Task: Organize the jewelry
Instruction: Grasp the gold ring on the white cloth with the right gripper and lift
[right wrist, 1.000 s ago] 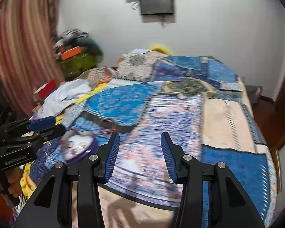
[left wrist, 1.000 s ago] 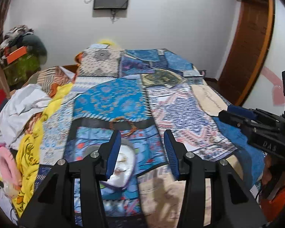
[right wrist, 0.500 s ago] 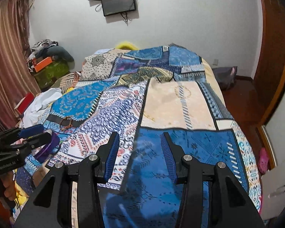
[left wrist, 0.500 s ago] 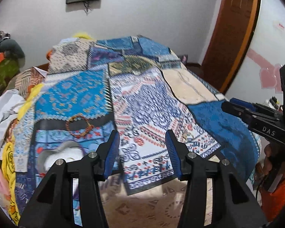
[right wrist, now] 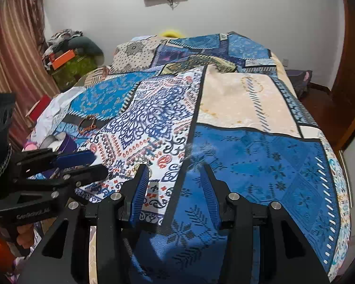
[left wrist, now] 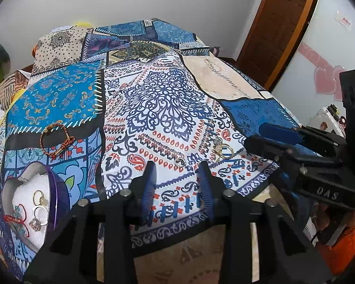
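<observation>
1. You have one purple bowl [left wrist: 56, 198].
2. Two rings [left wrist: 39, 213] lie inside it, with one red string bracelet [left wrist: 16, 219].
3. One beaded bracelet [left wrist: 55, 139] lies on the bedspread [left wrist: 168, 99].
4. One pair of gold hoops [left wrist: 223, 151] lies there too.

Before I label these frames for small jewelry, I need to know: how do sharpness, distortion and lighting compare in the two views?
Left wrist view: mostly sharp, the gold rings and beaded bracelet readable; fisheye bends the door frame, corners vignette black. Right wrist view: softer, with a smeared patch on the blue bedspread; the bracelet is small and blurry. Both: even, soft light.
</observation>
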Action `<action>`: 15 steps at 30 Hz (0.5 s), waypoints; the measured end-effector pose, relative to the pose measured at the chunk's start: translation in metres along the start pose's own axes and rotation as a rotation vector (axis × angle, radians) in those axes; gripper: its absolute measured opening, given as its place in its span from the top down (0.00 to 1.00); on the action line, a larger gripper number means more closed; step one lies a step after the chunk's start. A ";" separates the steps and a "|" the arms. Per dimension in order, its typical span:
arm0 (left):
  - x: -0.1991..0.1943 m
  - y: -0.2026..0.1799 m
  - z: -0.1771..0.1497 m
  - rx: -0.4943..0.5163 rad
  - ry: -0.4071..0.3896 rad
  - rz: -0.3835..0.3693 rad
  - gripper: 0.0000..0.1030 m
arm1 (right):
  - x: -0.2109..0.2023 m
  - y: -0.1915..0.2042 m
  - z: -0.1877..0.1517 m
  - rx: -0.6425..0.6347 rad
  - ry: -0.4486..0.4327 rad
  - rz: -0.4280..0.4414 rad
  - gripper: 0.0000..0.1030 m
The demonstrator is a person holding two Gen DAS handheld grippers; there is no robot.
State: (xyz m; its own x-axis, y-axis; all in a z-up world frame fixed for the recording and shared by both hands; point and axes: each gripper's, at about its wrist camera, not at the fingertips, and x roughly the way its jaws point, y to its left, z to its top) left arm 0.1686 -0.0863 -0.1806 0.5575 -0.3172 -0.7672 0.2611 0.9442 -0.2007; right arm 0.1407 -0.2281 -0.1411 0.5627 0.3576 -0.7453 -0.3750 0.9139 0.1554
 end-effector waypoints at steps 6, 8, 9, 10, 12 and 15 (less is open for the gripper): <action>0.009 -0.002 0.002 0.016 0.001 -0.002 0.80 | 0.006 0.006 -0.001 -0.031 0.010 0.034 0.60; 0.012 -0.004 0.003 0.024 0.000 0.007 0.88 | 0.007 0.008 -0.002 -0.041 0.013 0.042 0.60; 0.013 -0.004 0.002 0.027 -0.001 0.013 0.90 | 0.008 0.010 -0.003 -0.044 0.015 0.043 0.60; 0.013 -0.004 0.002 0.028 -0.002 0.016 0.92 | 0.009 0.011 -0.003 -0.047 0.017 0.043 0.59; 0.013 -0.003 0.002 0.026 -0.006 0.015 0.92 | 0.011 0.013 -0.003 -0.053 0.022 0.046 0.59; 0.011 -0.004 -0.001 0.031 -0.010 0.019 0.92 | 0.012 0.016 -0.003 -0.063 0.027 0.064 0.59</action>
State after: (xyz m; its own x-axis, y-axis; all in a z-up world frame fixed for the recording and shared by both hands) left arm 0.1734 -0.0938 -0.1888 0.5702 -0.3001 -0.7647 0.2747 0.9470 -0.1668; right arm 0.1392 -0.2099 -0.1502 0.5159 0.4092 -0.7526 -0.4559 0.8749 0.1632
